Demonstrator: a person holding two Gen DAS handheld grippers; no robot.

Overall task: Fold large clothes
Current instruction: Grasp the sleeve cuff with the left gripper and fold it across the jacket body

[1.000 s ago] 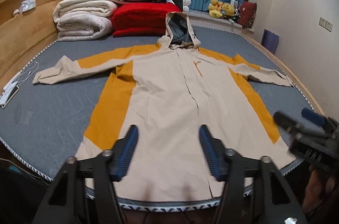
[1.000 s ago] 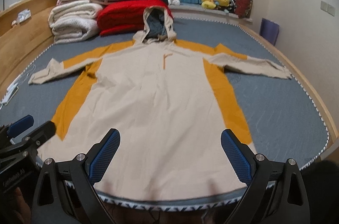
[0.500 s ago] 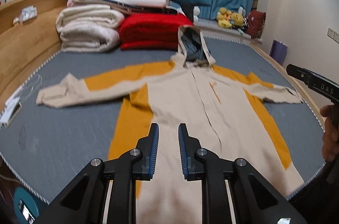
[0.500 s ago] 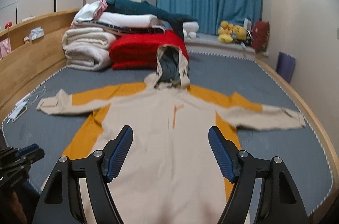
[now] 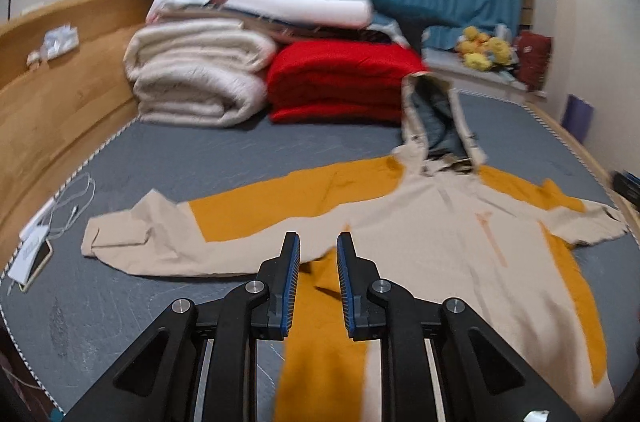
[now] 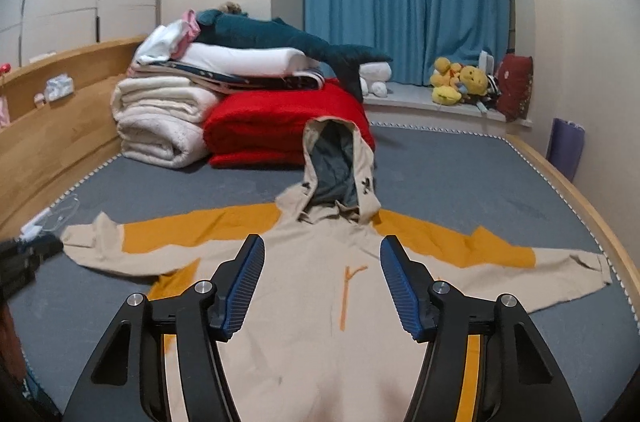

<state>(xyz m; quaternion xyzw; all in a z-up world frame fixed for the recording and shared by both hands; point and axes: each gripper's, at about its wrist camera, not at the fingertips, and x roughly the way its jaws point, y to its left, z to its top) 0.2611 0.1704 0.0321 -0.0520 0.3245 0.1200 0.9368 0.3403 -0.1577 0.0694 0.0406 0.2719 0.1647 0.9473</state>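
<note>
A large beige and orange hooded jacket (image 5: 432,242) lies flat, front up, on the grey bed, sleeves spread wide; it also shows in the right wrist view (image 6: 320,286). Its hood (image 6: 336,166) points toward the far bedding. My left gripper (image 5: 317,250) hovers above the jacket's left armpit, its jaws narrowly apart and empty. My right gripper (image 6: 322,254) is open and empty above the chest, below the hood. The left sleeve cuff (image 5: 116,242) lies toward the left bed edge.
Folded white blankets (image 5: 196,78) and a red blanket (image 5: 340,82) are stacked at the bed's far end, with a plush shark (image 6: 280,38) on top. A phone and cable (image 5: 36,254) lie at the left edge. A wooden rail (image 5: 52,102) runs along the left.
Both grippers have moved from the jacket's hem up toward its shoulders. The left jaws narrowed from wide open to a small gap. The right jaws narrowed somewhat but stay open.
</note>
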